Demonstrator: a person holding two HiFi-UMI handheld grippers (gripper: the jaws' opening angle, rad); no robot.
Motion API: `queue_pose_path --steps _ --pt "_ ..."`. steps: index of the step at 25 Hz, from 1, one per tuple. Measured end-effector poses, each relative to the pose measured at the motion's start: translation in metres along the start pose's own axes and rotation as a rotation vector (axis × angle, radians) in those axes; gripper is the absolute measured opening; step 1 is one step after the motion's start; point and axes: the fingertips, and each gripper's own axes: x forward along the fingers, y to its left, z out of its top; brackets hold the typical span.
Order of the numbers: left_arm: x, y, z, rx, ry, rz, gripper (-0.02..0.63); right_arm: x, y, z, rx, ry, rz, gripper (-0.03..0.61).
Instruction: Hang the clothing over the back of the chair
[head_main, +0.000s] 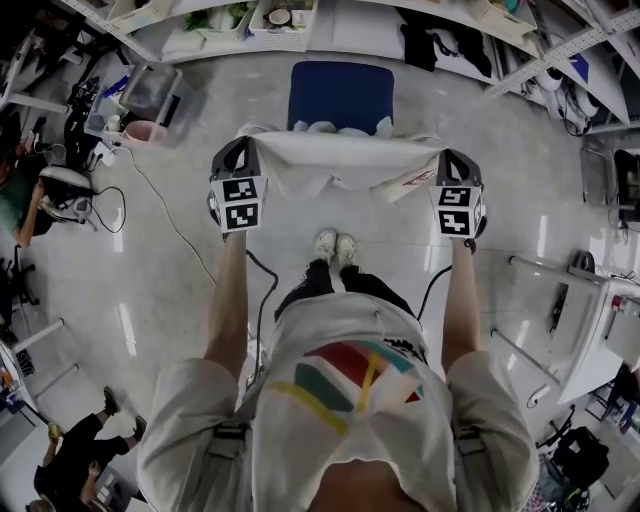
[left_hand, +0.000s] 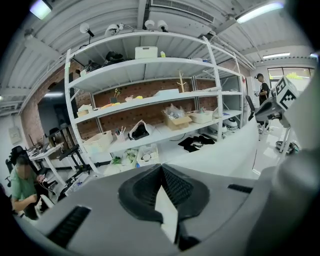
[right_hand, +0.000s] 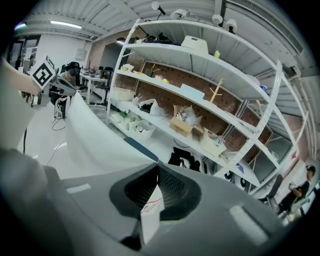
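Garment of white cloth (head_main: 335, 160), stretched between left gripper (head_main: 240, 152) and right gripper (head_main: 452, 160), each clamped shut on one corner; hangs just before blue padded chair (head_main: 340, 92), on the person's side.

The person wears a pale short-sleeved shirt (head_main: 340, 430) printed with red, teal, green and yellow stripes. Its loose sleeves (head_main: 185, 395) end above the elbow. Grey straps (head_main: 228, 440) with buckles cross the shoulders. The trousers (head_main: 372, 287) are dark and the shoes (head_main: 336, 246) white. The left gripper (head_main: 243, 150) and right gripper (head_main: 447, 160) have smooth grey bodies, and each carries a cube (head_main: 240, 203) of black-and-white square markers. Their pads (left_hand: 144, 189) are black and ribbed. A black cable (head_main: 262, 300) trails from each gripper.
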Motion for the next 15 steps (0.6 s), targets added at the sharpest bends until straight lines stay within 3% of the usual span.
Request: queue_pose_path --steps 10,15 --pt "0.006 -0.015 -0.041 0.067 0.099 -0.012 0.014 0.013 0.013 -0.023 -0.018 0.053 0.040 0.005" --pt "0.009 -0.021 -0.059 0.064 0.143 -0.024 0.014 0.019 0.017 -0.033 -0.015 0.073 0.052 0.005"
